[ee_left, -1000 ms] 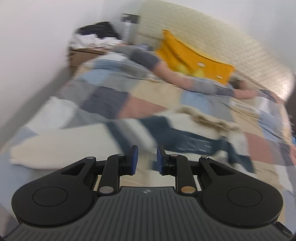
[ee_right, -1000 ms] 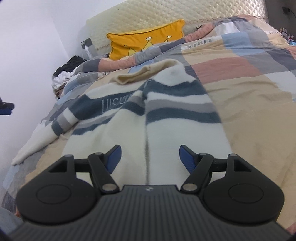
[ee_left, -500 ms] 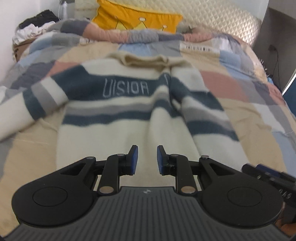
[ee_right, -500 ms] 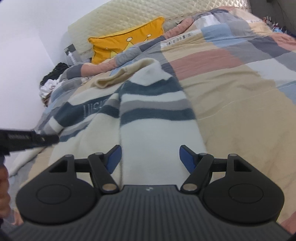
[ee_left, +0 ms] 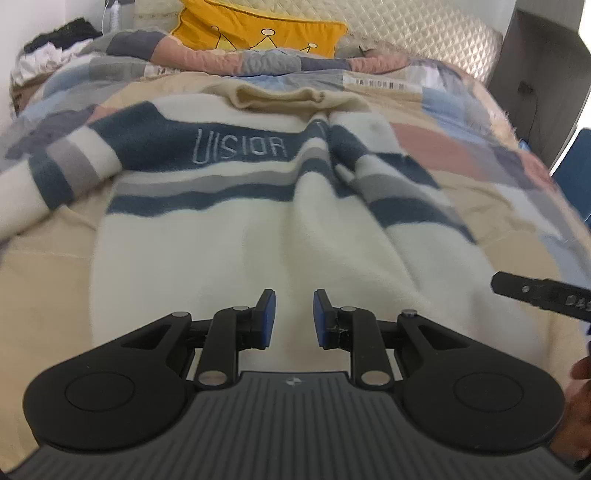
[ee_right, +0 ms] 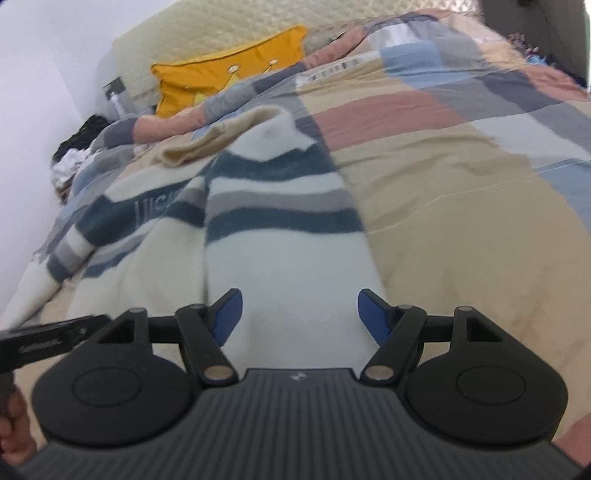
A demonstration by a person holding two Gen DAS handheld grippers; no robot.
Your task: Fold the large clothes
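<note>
Bare quilt (ee_right: 461, 229) beside sweater (ee_left: 258, 236); yellow pillow (ee_left: 258, 26) blocks beyond.

A cream sweater (ee_left: 258, 236) with navy and grey stripes and pale lettering across the chest was spread flat beyond the fingers. One sleeve (ee_right: 280, 221) had been folded over the body and ran ahead from between the right fingers (ee_right: 229, 310); the other was stretched out to the left.
</note>
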